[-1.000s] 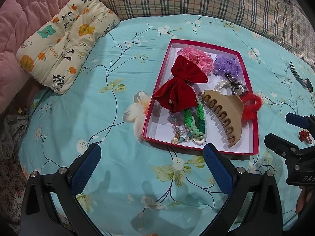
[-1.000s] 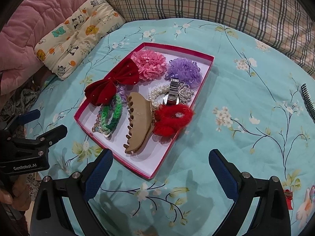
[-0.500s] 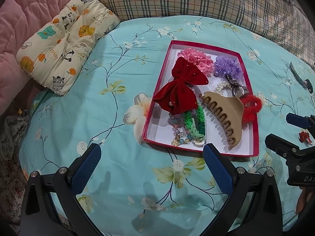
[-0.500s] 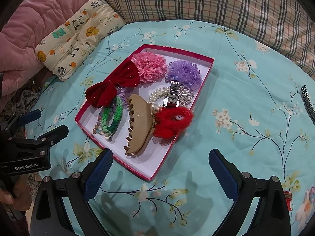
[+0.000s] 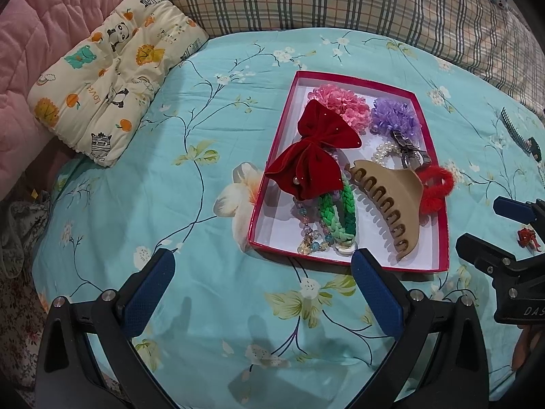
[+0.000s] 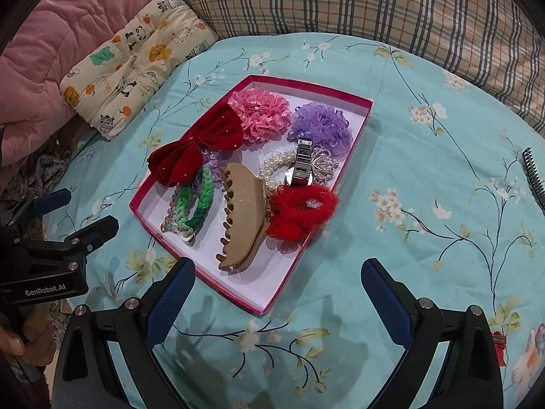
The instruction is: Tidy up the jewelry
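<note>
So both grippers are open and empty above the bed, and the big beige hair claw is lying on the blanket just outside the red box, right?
Not quite. The hair claw lies inside the red box, between the green braided bracelet and the fluffy red hair tie; the right wrist view shows it plainly. The rest holds: the left gripper and right gripper are both open and empty above the bed.

A bed (image 5: 143, 204) covered with a turquoise sheet printed with white flowers and branches carries everything. On it lies a shallow red box (image 5: 442, 238) with a white floor, near the middle. A cream cushion (image 5: 112, 78) with animal prints rests at the far left edge, a plaid pillow (image 6: 340, 3) along the back, a pink quilt (image 6: 51, 34) at the left. A black comb (image 6: 533, 177) lies at the right edge.
</note>
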{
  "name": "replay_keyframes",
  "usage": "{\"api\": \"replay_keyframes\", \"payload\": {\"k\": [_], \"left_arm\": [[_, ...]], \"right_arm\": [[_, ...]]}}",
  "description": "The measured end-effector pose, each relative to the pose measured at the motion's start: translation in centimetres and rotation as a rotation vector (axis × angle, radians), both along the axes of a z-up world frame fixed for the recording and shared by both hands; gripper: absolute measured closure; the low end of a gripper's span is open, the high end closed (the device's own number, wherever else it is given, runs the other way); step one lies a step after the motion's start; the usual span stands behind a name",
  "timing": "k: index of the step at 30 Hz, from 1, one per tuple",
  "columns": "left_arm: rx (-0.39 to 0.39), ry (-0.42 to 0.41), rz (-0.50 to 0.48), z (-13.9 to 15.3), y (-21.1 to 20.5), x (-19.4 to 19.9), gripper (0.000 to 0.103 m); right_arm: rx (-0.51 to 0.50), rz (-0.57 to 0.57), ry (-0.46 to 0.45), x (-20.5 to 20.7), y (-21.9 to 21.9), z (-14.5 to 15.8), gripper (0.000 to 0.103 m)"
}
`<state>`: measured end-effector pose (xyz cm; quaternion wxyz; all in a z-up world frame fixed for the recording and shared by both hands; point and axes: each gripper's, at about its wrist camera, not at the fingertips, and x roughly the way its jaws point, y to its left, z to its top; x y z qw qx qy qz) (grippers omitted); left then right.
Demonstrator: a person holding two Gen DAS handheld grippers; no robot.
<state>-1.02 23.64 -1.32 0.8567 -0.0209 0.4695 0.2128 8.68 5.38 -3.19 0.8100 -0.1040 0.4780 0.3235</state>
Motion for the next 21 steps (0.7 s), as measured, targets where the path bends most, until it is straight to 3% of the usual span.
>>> {"api": "replay_keyframes", "payload": {"k": [21], "left_arm": [[0.003, -0.002, 0.001, -0.17, -0.69, 0.12, 0.0]], "right_arm": [[-0.001, -0.003, 0.0, -0.07, -0.11, 0.03, 0.004]]}}
